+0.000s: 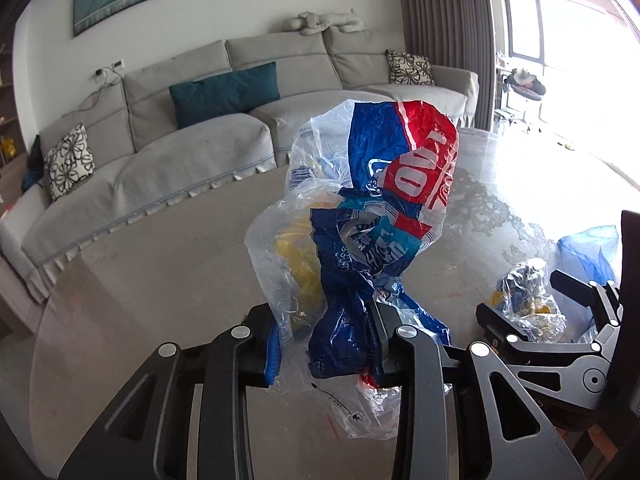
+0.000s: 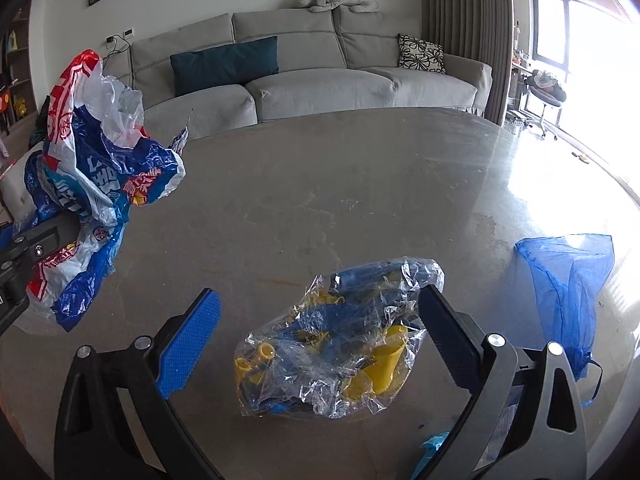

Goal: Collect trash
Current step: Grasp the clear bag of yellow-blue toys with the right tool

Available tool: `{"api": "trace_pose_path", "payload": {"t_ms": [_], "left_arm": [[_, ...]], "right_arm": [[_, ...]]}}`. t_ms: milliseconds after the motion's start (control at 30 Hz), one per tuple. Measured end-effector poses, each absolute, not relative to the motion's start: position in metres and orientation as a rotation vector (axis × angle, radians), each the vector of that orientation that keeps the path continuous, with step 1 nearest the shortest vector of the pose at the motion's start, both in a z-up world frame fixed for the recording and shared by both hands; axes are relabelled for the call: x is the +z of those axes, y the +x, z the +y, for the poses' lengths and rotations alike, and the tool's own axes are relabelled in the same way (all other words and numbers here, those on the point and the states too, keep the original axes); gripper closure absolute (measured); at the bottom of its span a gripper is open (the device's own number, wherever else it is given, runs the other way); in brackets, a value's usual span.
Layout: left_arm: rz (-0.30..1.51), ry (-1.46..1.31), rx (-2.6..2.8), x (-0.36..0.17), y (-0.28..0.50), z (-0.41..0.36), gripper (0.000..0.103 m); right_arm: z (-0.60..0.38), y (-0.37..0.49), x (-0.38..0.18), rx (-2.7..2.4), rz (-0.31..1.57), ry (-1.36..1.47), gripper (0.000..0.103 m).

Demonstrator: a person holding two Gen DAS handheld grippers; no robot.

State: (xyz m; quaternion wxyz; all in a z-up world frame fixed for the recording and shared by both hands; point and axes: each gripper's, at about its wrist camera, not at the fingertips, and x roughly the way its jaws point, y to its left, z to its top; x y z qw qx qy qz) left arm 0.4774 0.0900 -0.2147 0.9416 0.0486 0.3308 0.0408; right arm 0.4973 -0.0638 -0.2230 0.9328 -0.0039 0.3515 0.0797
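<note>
Left tongs (image 1: 324, 344) first: clamped on a crumpled red, white and blue plastic bag (image 1: 372, 208), the pads pinching its lower blue folds. The bag billows up toward twelve o'clock from the grip, and a clear tail of film dangles below at six. From the right-hand camera that same bag (image 2: 96, 184) hangs at nine o'clock, off the surface (image 2: 320, 184), with the left tool's dark body just under it at the frame edge.

Moving across the grey round surface: a clear wrapper with yellow and blue pieces inside (image 2: 336, 340) lies flat on it, between the two blue-padded fingers (image 2: 192, 344) of the right tongs (image 2: 320, 344). Those tongs stand wide apart; the left pad is well clear of the wrapper, while the right finger sits against its crinkled edge at about two o'clock.

Further right, at three o'clock, a blue translucent bag (image 2: 568, 288) stands loosely upright on the surface, apart from the wrapper.
</note>
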Motion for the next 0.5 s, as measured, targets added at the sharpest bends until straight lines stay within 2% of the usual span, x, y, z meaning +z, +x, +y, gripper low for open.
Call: {"api": "trace_pose_path", "payload": {"t_ms": [100, 167, 200, 267, 400, 500], "left_arm": [[0.691, 0.094, 0.087, -0.221, 0.479, 0.093, 0.069], [0.695, 0.095, 0.094, -0.224, 0.479, 0.094, 0.069], [0.698, 0.097, 0.095, -0.225, 0.480, 0.094, 0.069], [0.697, 0.101, 0.098, -0.224, 0.480, 0.091, 0.069], [0.690, 0.106, 0.098, -0.222, 0.478, 0.087, 0.069], [0.688, 0.114, 0.100, -0.222, 0.476, 0.083, 0.069]], "right_arm": [[-0.064, 0.505, -0.232, 0.156, 0.769, 0.000, 0.005], [-0.064, 0.507, -0.237, 0.146, 0.784, -0.004, 0.016], [-0.063, 0.509, -0.239, 0.145, 0.790, -0.007, 0.026], [-0.063, 0.510, -0.242, 0.156, 0.810, -0.003, 0.034], [-0.063, 0.510, -0.248, 0.155, 0.832, -0.007, 0.061], [-0.061, 0.506, -0.249, 0.157, 0.831, -0.029, 0.073]]}}
